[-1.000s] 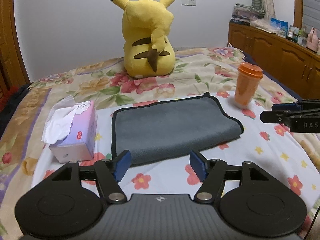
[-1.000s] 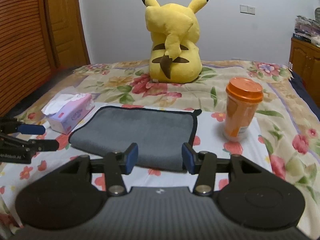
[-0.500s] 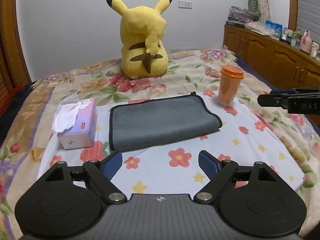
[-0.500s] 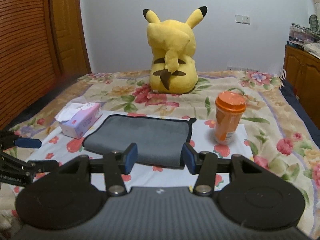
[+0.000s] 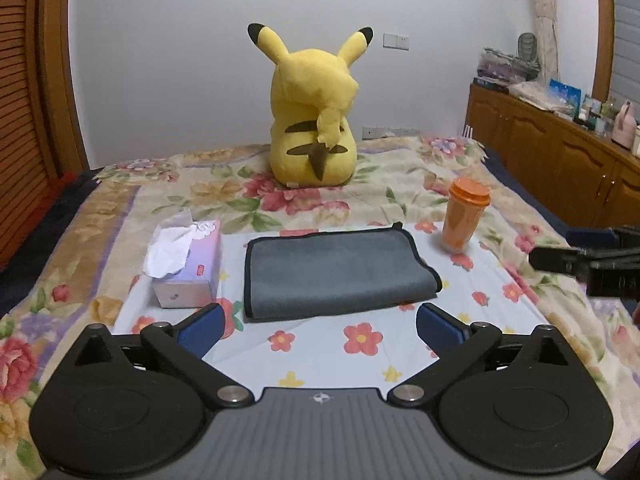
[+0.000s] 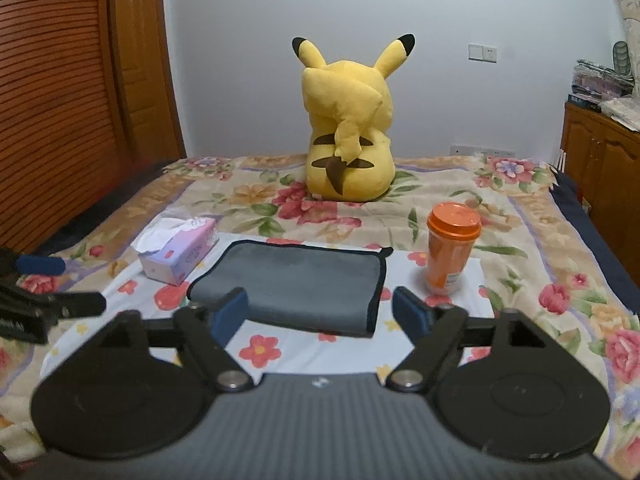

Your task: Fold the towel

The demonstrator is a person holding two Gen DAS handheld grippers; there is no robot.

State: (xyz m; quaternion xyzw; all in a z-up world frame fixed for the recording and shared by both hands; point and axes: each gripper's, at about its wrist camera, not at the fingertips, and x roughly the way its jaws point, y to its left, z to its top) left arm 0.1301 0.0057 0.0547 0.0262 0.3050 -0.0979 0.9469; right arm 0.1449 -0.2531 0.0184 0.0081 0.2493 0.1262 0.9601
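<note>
Grey towel (image 5: pixel 336 272) lies folded on the flowered bedspread (image 5: pixel 360 340), between a tissue box (image 5: pixel 188 268) at left and an orange cup (image 5: pixel 464 216) at right. Both the left gripper (image 5: pixel 318 326) and right gripper (image 6: pixel 320 312) hang near it, jaws spread wide, holding nothing

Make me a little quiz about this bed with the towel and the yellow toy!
1. True or false: the left gripper is holding the grey towel.
2. What stands right of the towel: A) tissue box B) orange cup C) yellow plush toy?
3. Are the right gripper jaws open or shut?

Key: 1 false, it is apart from the towel; 2 B; 3 open.
</note>
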